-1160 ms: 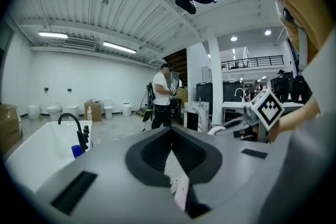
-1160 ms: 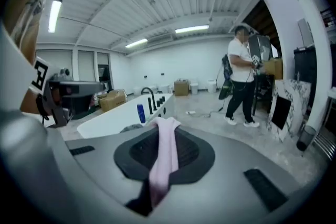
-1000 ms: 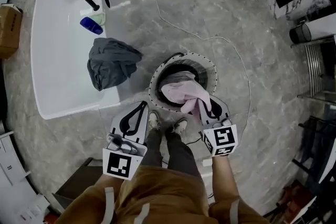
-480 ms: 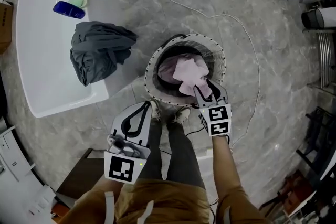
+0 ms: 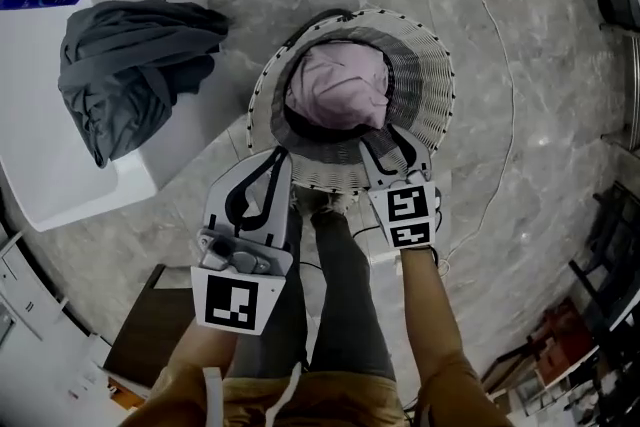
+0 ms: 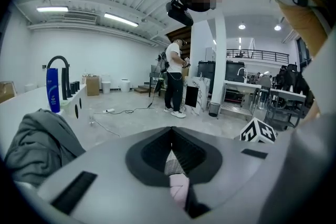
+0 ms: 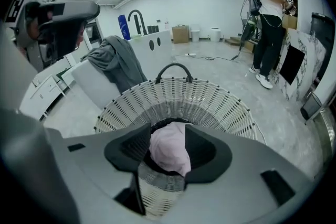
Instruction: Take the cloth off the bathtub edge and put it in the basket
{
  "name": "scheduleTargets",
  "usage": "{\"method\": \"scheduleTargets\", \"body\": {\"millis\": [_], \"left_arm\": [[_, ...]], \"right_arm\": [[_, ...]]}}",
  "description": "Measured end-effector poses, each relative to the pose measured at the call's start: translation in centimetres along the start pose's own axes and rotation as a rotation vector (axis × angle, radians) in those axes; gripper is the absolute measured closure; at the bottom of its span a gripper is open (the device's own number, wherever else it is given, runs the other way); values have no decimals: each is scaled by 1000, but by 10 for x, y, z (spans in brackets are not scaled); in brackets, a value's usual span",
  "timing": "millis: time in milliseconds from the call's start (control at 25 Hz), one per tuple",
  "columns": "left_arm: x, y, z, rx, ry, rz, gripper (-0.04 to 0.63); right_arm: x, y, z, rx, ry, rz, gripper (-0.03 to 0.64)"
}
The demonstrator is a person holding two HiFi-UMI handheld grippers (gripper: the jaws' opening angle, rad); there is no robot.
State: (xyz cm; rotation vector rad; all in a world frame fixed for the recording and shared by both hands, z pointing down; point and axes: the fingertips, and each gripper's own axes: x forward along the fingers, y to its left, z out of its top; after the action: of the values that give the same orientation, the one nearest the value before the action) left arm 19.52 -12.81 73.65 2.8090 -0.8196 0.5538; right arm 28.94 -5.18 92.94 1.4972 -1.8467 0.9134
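Jaws are gaping on right gripper (image 5: 388, 143), meeting on left gripper (image 5: 278, 158). Grey cloth (image 5: 130, 55) is draping, likely limp and light; pinch 1 top fold.

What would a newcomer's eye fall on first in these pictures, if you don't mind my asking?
The pink cloth bundled in the round wicker basket, at the middle of the head view, stands out first. Next comes the grey cloth heaped on the edge of the white tub at upper left. The right gripper hovers over the basket's near rim, jaws apart and empty.
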Motion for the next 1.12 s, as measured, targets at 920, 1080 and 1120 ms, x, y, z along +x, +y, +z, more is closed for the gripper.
{"method": "scheduleTargets", "body": {"millis": [920, 1080, 1120], "left_arm": [[-21, 2, 18, -40, -19, 33, 589], [-39, -3, 53, -30, -57, 40, 589], [-43, -3, 63, -27, -70, 41, 589]], "right_arm": [[-8, 8, 31, -6, -54, 31, 444], [-38, 9, 53, -4, -83, 17, 495], [-46, 9, 57, 1, -87, 15, 512]]}}
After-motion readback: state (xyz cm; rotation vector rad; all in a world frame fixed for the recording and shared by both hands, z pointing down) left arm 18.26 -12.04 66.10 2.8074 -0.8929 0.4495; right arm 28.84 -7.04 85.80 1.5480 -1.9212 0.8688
